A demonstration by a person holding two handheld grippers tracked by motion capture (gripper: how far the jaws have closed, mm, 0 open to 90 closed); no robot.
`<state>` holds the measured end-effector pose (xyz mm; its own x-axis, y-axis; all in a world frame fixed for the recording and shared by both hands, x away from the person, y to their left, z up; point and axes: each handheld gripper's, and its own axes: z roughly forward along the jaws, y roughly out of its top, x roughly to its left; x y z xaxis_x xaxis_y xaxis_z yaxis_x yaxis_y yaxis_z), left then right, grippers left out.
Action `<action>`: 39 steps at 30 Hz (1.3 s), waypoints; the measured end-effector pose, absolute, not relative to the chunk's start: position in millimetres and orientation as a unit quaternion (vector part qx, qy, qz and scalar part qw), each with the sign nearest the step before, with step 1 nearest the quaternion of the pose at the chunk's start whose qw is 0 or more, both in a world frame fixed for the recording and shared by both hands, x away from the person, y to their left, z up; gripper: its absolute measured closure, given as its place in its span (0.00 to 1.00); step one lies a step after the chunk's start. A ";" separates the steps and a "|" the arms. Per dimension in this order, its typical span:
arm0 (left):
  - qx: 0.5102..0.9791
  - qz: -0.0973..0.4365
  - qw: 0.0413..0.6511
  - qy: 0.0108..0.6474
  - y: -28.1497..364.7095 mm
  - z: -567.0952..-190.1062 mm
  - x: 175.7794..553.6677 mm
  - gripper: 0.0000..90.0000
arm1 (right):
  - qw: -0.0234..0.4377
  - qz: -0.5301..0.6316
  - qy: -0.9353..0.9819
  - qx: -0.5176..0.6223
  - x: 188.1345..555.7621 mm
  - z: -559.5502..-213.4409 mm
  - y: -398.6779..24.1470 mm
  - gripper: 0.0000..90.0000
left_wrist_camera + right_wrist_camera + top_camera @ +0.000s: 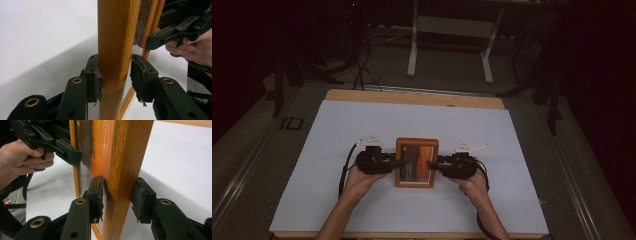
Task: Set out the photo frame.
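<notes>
Straddling opposite wooden rails of the picture frame (416,144) low over the bench (337,200), with left gripper (114,77) and right gripper (119,198) jaws standing slightly apart, not clamping. Seeming stiff, light and glass-fronted, so fragile; gripping wood, avoiding glass.

Left tongs (398,163) sit left of frame centre, right tongs (432,164) right of centre, tips pointing toward each other. Both forearms enter from the bottom edge. Each pair's jaws stand slightly parted.
</notes>
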<state>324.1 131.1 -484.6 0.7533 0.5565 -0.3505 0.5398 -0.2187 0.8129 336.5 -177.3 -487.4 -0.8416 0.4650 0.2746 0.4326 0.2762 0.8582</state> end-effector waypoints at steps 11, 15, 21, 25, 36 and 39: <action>0.776 0.004 0.521 0.356 133.5 -493.6 328.1 0.67 | 0.009 0.531 0.796 0.290 340.1 -494.6 -175.7 0.71; 0.773 0.004 0.525 0.357 134.0 -494.7 327.6 0.67 | 0.007 0.535 0.794 0.290 340.4 -495.7 -176.1 0.71; 0.776 0.011 0.524 0.351 133.6 -494.2 324.4 0.67 | 0.006 0.538 0.793 0.286 338.1 -496.1 -177.2 0.71; 0.775 0.012 0.526 0.350 133.4 -494.5 322.5 0.67 | 0.004 0.540 0.792 0.285 337.6 -496.7 -177.9 0.72; 0.782 0.014 0.520 0.344 134.1 -492.7 316.9 0.66 | 0.000 0.541 0.795 0.272 333.4 -495.3 -179.4 0.72; 0.782 0.022 0.515 0.351 132.7 -493.8 317.4 0.66 | 0.002 0.539 0.795 0.278 334.2 -495.7 -178.7 0.70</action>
<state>317.4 132.7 -493.8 0.7532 0.5710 -0.3266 0.5250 -0.2228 0.8214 334.2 -178.7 -495.7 -0.8458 0.4442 0.2955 0.4390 0.2646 0.8586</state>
